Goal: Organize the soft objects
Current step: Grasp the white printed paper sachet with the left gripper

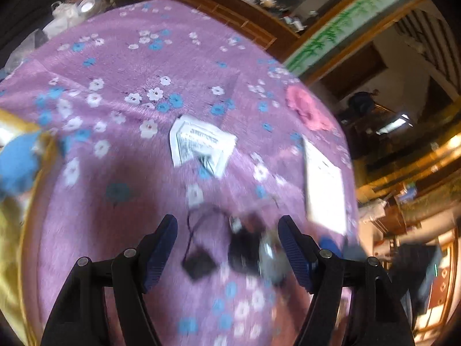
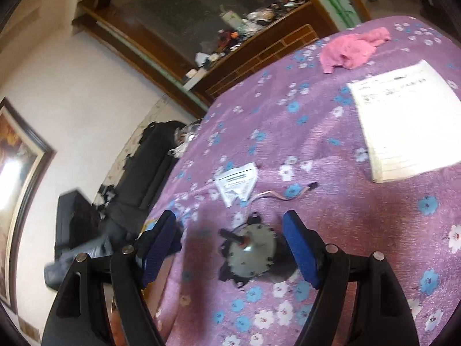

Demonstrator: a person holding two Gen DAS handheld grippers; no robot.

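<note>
Nearest in the left wrist view, the left gripper [image 1: 227,248] has its fingers spread apart and grasps nothing. Between and under them, blurred, lie a small dark part with a thin cord [image 1: 198,262] and a round grey motor [image 1: 270,256] on the bed cover [image 1: 115,57]. The right gripper [image 2: 230,248] is released too. The same motor [image 2: 250,256] rests on the cover between its fingers, but they do not touch it.

A little farther lies a white packet [image 1: 201,144], flat on the purple flowered cover. To the right of it lies a white paper pad [image 2: 403,121].

Farthest is the pink cloth [image 2: 354,49], crumpled near the far edge of the bed. I judge it is the soft thing to organize. It lies well apart from both grippers, so a reach over the hard things is needed. At the left edge a blue soft thing [image 1: 17,164] shows, perhaps in a yellow container; I cannot tell.
</note>
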